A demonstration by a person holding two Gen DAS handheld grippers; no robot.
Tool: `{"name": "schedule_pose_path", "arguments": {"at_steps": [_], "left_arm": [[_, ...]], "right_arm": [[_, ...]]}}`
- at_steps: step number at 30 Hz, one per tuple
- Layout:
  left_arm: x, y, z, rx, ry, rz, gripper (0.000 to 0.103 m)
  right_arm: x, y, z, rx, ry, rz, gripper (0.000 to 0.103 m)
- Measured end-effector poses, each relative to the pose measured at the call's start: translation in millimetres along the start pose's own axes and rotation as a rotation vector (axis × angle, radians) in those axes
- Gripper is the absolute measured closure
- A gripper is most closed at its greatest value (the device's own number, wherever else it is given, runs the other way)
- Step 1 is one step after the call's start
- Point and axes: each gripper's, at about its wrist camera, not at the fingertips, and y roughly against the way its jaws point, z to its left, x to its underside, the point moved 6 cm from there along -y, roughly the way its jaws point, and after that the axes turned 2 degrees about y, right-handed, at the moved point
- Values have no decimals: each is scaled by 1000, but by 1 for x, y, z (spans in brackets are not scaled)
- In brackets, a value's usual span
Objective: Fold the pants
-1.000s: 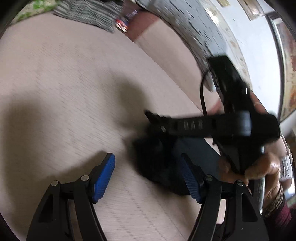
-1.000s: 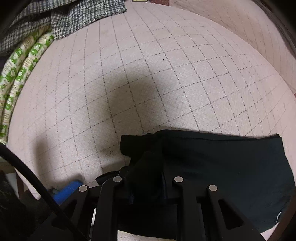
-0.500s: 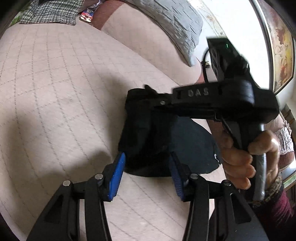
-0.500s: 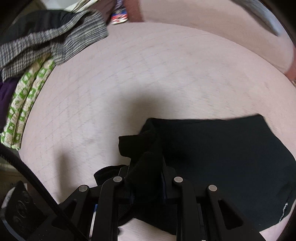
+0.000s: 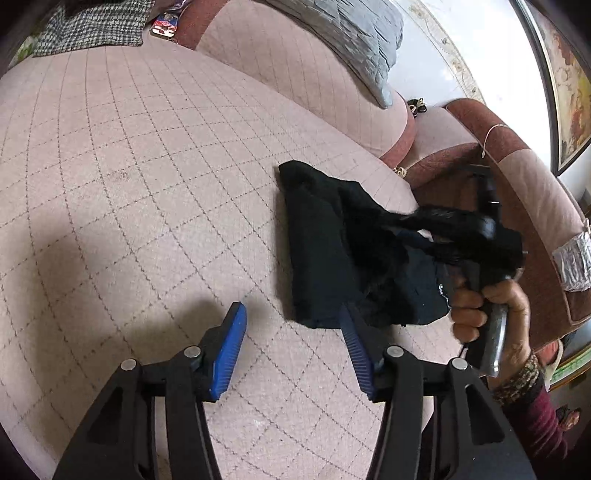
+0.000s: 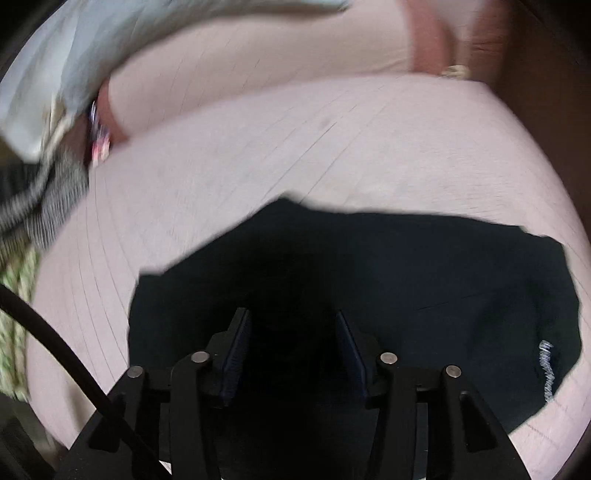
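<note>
The black pants (image 5: pixel 321 243) lie folded in a small bundle on the pink quilted sofa seat (image 5: pixel 147 166). My left gripper (image 5: pixel 291 314) hovers just in front of them. Its blue pads (image 5: pixel 229 350) are apart and opening, nothing is between them, and the right pad's tip overlaps the bundle's near edge. In the right wrist view my right gripper (image 6: pixel 291 317) points down over the pants (image 6: pixel 424 280). Its jaws are opening, with the pads off the cloth. A hand (image 5: pixel 480 310) holds that gripper, blurred, at the bundle's right side.
A grey quilted pillow (image 5: pixel 351 33) leans on the sofa back. Houndstooth cloth (image 5: pixel 92 26) lies at the far left, and green patterned cloth (image 6: pixel 14 314) beside it. The maroon sofa arm (image 5: pixel 517 177) rises just right of the pants.
The right gripper carried the pinched fold across the pants, then let it go and its jaws spread. The left gripper drew back off the bundle and now holds nothing.
</note>
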Motion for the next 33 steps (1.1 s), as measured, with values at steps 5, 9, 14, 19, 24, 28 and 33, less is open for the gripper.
{"name": "schedule_pose_path", "arguments": {"at_steps": [5, 9, 14, 19, 24, 28, 33], "left_arm": [[4, -11, -14, -23, -21, 20, 51], [11, -20, -22, -49, -59, 51, 51], [3, -24, -36, -81, -111, 38, 48], [-14, -34, -49, -83, -155, 17, 47], [-29, -66, -46, -103, -127, 19, 47], [-25, -76, -36, -101, -90, 26, 47], [-18, -77, -34, -117, -124, 8, 47]], "right_arm": [[7, 31, 12, -325, -46, -30, 69], [26, 26, 39, -505, -10, 19, 69], [56, -16, 9, -416, -109, 87, 75], [70, -11, -24, -445, -202, 70, 90], [45, 13, -8, -447, -108, 31, 82], [25, 4, 33, -525, 1, 101, 82], [13, -36, 87, -578, 106, 232, 82]]}}
